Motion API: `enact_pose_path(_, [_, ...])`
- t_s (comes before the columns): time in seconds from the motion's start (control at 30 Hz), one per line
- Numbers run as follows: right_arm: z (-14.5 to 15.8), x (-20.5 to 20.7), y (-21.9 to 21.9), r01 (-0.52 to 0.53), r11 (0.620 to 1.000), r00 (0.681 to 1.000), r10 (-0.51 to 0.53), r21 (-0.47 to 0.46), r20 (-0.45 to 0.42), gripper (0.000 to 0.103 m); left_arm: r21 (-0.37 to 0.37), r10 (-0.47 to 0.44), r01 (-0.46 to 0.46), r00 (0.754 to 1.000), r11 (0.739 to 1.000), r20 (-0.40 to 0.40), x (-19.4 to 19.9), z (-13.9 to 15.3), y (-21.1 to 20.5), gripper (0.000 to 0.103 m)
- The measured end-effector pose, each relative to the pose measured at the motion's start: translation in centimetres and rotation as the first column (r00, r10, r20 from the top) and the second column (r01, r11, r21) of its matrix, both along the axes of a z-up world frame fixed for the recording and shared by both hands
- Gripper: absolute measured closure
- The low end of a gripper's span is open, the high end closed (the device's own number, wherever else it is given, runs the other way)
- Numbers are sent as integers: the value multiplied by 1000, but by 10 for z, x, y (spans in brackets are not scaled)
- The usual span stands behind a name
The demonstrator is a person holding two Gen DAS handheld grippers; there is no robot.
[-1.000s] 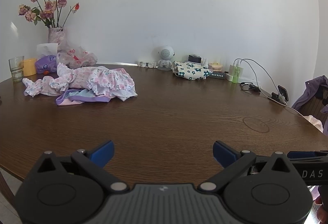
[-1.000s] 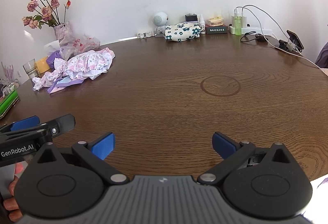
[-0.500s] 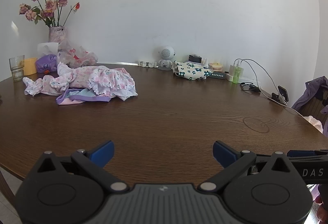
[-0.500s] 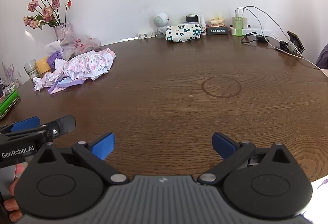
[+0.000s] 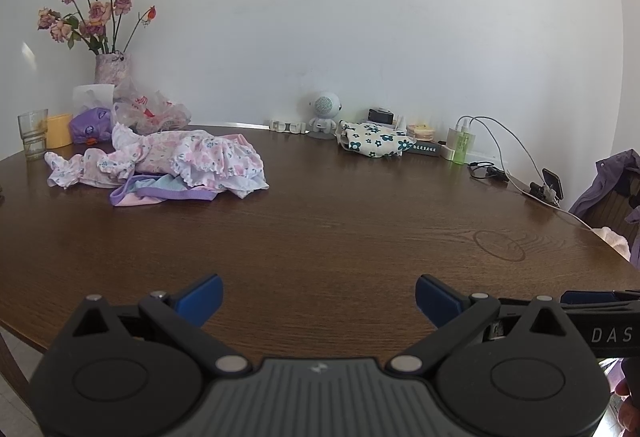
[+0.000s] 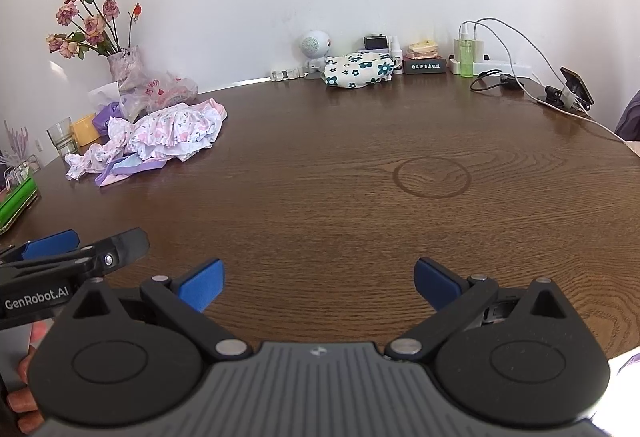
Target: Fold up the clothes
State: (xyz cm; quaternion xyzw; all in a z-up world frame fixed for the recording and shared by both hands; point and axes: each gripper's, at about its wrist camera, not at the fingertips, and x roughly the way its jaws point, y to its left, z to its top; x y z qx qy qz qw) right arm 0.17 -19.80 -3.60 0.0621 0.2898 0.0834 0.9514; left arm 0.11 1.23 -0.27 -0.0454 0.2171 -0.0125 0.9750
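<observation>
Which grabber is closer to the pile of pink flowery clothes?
Left. The left gripper sits more directly in front of the pile of clothes; the right gripper is farther off to its right. Both are open, touching nothing.

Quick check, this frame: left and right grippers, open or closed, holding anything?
Left gripper: open, holding nothing.
Right gripper: open, holding nothing.

Wide bare stretch of table (image 6: 360, 205) in front of both grippers, centre to near edge. Obstacles: clothes pile (image 5: 168, 165) far left, w/ glass (image 5: 33, 133), yellow cup (image 5: 59, 130), bag (image 5: 150, 111) & vase (image 5: 112, 69) packed behind it. Back edge along wall: speaker (image 6: 316, 47), floral cloth (image 6: 358, 69), bottle (image 6: 465, 55). Far right: cables (image 6: 520, 85) & phone (image 6: 576, 85). Green box (image 6: 16, 197) at left edge.
</observation>
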Motion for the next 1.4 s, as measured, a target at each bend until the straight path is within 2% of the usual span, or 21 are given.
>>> enact_pose_path(0.67, [-2,5,1,-13,1000,1000,13,-1,-8,0,1,6,-6,1000,1000,-12,7,-1,5,0])
enact_pose_path(0.9, [9,31,18,-83,996,997,83,-32,4,0,-4,21,-21,1000,1000,-19,19,5,18,0])
enact_pose_path(1.1, [29,66,46,-187,977,981,190,-100,25,0,-2,117,-117,993,993,-6,37,27,57,0])
enact_pose_path(1.2, [42,87,69,-257,954,963,266,-151,37,0,14,185,-185,983,983,9,49,39,85,0])
enact_pose_path(1.4, [69,146,135,-392,889,911,410,-239,32,1,144,328,-326,945,934,8,86,65,142,0])
